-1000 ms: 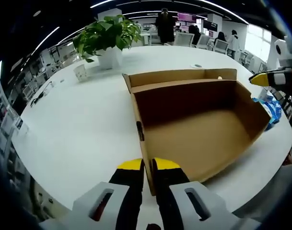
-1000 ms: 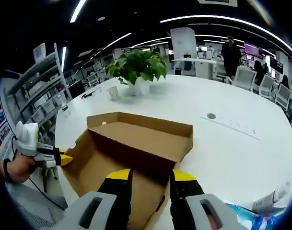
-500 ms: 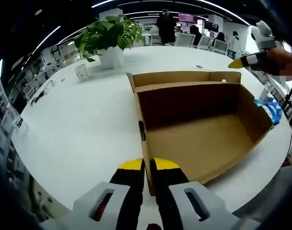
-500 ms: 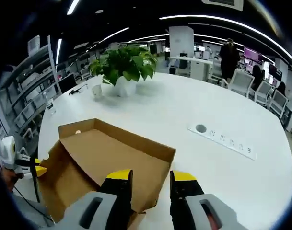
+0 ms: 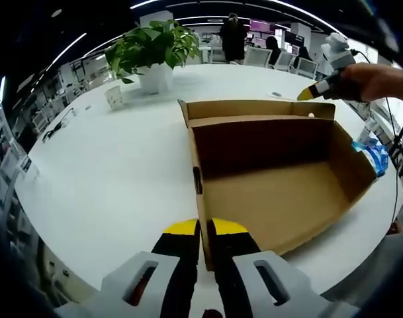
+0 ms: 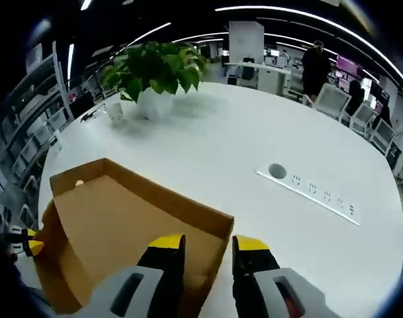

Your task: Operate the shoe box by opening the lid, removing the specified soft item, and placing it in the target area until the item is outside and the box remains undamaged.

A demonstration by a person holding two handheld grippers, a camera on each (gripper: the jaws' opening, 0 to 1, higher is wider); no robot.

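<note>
Rising from six o'clock in the left gripper view, the left gripper (image 5: 205, 228) has its yellow-tipped jaws drawn together on the near edge of the cardboard shoe box (image 5: 274, 179), clamping the thin side wall between them. At about two o'clock in that view the right gripper (image 5: 320, 86) comes in, held in a person's hand (image 5: 376, 79), its yellow tip hovering just above the box's far corner. In the right gripper view the right gripper (image 6: 208, 244) has its jaws set apart, a clear gap between them, over the corner of the box (image 6: 115, 225) below; whether they touch the cardboard I cannot tell.

The box lies open on a broad white table (image 5: 115, 179), its brown inside bare as far as it shows. Its long axis runs from about nine to three o'clock in the left gripper view, the open flap standing along the far side at twelve. A blue-and-white packet (image 5: 373, 151) lies just beside the box's end at three o'clock.

On the table, a potted plant (image 5: 151, 50) stands at eleven o'clock, well apart from the box, with a small white cup (image 5: 113, 98) near it. A strip of sockets (image 6: 310, 193) is set into the tabletop at three o'clock in the right gripper view. Beyond lie office chairs (image 6: 333, 103), shelves and ceiling strip lights, and a person in dark clothes (image 5: 233, 36) stands at the far side.
</note>
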